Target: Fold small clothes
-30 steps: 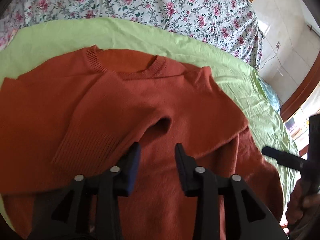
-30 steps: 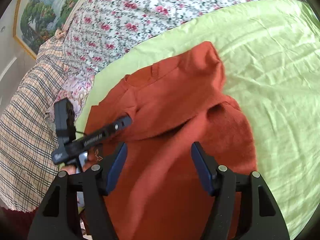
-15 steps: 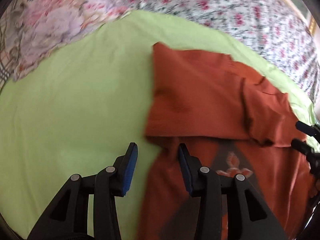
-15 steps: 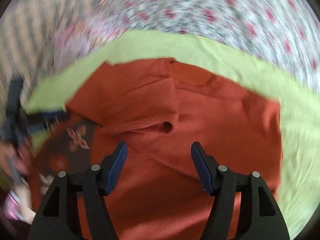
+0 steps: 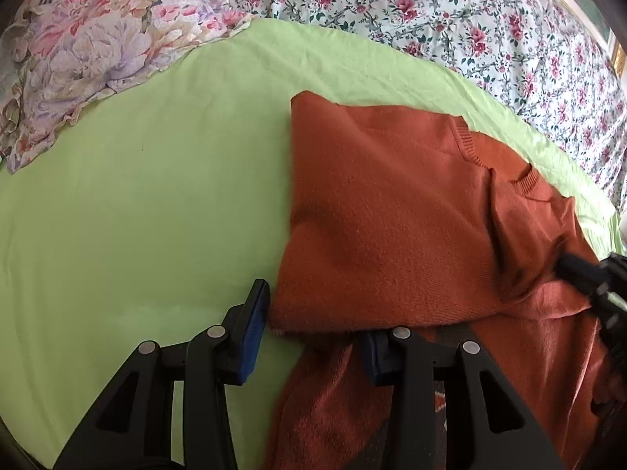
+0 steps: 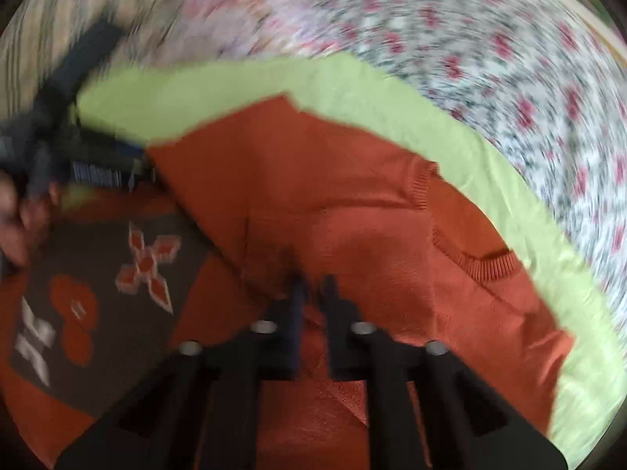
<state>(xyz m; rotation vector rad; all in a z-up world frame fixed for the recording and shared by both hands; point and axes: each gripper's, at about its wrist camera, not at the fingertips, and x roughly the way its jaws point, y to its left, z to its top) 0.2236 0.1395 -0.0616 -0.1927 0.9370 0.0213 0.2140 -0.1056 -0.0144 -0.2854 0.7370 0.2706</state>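
**Presently: both grippers at the sweater's folded edge**

The green sheet (image 5: pixel 137 203) covers most of the bed, with a rose-print quilt (image 5: pixel 450 15) beyond it and a pale floral pillow (image 5: pixel 90 47) at the upper left of the left wrist view. The orange sweater (image 5: pixel 384 215) lies on the sheet, one side turned over itself so that a straight folded edge faces the bare sheet. Its ribbed neckline shows toward the right.

The left gripper (image 5: pixel 313 337) stands partly open, straddling the near corner of the folded layer. One blue pad sits just beside the fold on the sheet side; the other is tucked under the fabric edge. Whether the pads press on the cloth cannot be told.

The right gripper (image 6: pixel 313 297) has its jaws drawn nearly together, with sweater fabric bunched at the tips; it appears pinched between them.

The right wrist view is heavily blurred. A dark patterned panel (image 6: pixel 102 297) on the sweater is cut off at the left. A hand (image 6: pixel 15 215) there is indistinct.
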